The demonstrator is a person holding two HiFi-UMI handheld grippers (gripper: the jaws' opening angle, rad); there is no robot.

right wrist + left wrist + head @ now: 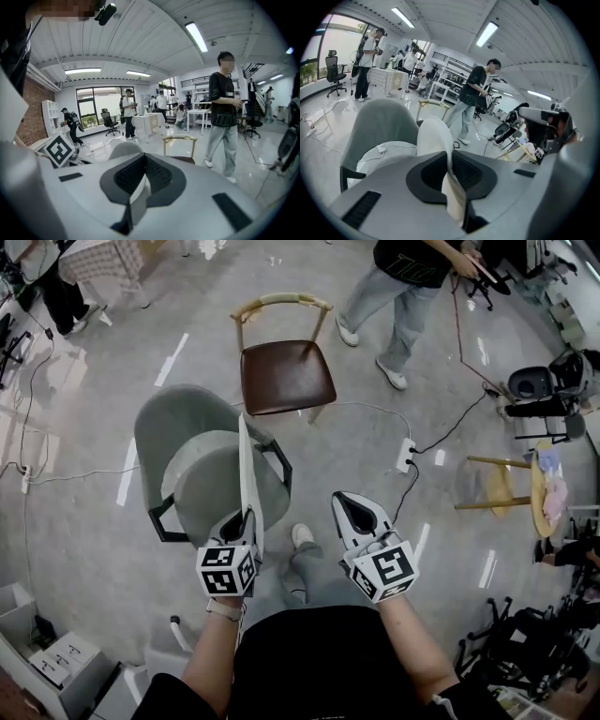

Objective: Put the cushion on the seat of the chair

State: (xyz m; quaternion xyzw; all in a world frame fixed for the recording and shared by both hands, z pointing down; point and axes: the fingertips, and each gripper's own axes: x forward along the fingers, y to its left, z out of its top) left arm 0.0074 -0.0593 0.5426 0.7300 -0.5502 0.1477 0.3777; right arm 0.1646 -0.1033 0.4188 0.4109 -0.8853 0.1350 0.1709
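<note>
Cables trailed over the grey floor at the far left of the head view. Right of them stood the grey armchair, its back toward the upper left and its round seat facing the person. Over that seat the pale cushion stood on edge, showing only a thin white line from above; it was not lying flat, and I could not tell whether its lower edge touched the seat. The left gripper was clamped on the cushion's near edge. In the left gripper view both jaws pressed against the cream fabric, with the armchair just behind it. Beyond the armchair was a brown chair with a wooden frame, its seat bare. Further right, the right gripper hung over the floor beside the person's shoe; the right gripper view showed its jaws together with nothing between them. A white power strip lay on the floor to its right, with a bystander in jeans above it. A small wooden table stood at the far right.
</note>
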